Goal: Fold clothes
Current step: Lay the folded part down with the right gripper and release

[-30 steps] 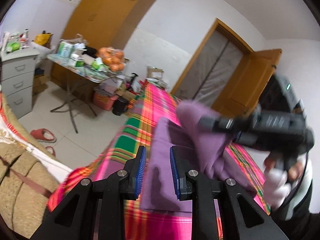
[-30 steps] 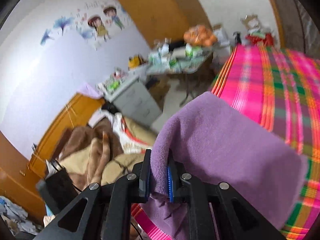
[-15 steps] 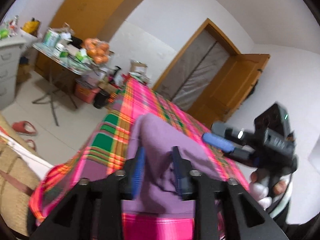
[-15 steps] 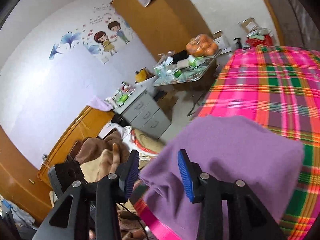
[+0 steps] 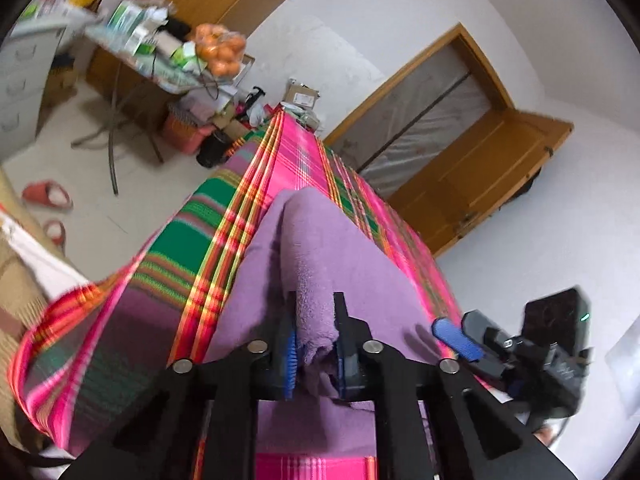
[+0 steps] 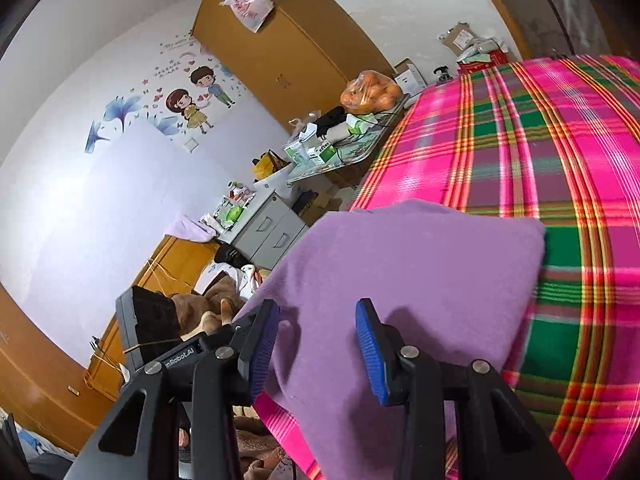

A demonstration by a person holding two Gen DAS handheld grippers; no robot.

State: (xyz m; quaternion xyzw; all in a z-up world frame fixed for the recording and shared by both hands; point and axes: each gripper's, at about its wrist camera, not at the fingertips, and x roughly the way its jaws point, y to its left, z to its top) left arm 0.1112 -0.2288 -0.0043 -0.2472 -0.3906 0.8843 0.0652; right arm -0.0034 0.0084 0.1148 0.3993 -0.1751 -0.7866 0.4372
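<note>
In the left wrist view the left gripper (image 5: 314, 344) pinches a raised ridge of the purple garment (image 5: 320, 256), whose long axis runs straight ahead of the tool along the plaid bed cover (image 5: 184, 240), near the cover's left edge; the right gripper (image 5: 460, 338) hovers off the cloth's right edge, close to the bed's near end. In the right wrist view the right gripper (image 6: 316, 344) stands spread and holds nothing, its blue pads astride the near edge of the purple garment (image 6: 420, 272), which lies flat in front of it by the bed cover's (image 6: 540, 152) near edge. In my judgement the left tool, already gripping, governs where the fold goes
</note>
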